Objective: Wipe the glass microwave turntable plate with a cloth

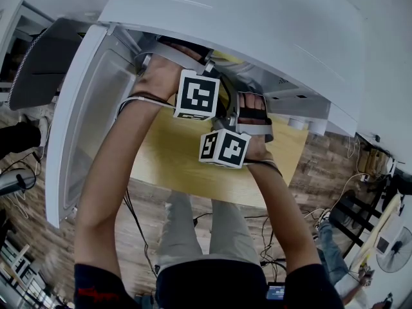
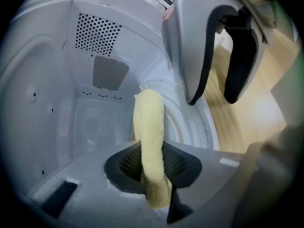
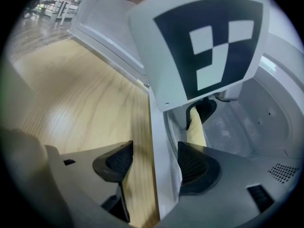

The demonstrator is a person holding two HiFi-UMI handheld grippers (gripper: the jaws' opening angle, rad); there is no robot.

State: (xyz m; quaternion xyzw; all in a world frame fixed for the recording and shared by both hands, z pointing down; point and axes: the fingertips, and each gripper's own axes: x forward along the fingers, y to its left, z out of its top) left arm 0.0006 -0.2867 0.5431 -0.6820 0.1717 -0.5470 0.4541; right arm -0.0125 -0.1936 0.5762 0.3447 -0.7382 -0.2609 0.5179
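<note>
Head view: steeply down from above the microwave (image 1: 244,18) and bench (image 1: 180,166). Left gripper view faces close into the cavity (image 2: 57,103); right gripper view straddles its front edge, sharing that interior.

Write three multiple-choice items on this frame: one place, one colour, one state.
1. Where is the cloth? A) on the table B) in the left gripper C) on the door
2. Cloth colour? A) blue B) yellow C) red
3. Right gripper jaws? A) apart B) shut on the cloth C) shut, empty

Answers: 1 B, the cloth is pinched between the left gripper's jaws. 2 B, it shows pale yellow in both gripper views. 3 A, the jaws stand apart with the microwave edge between them.
</note>
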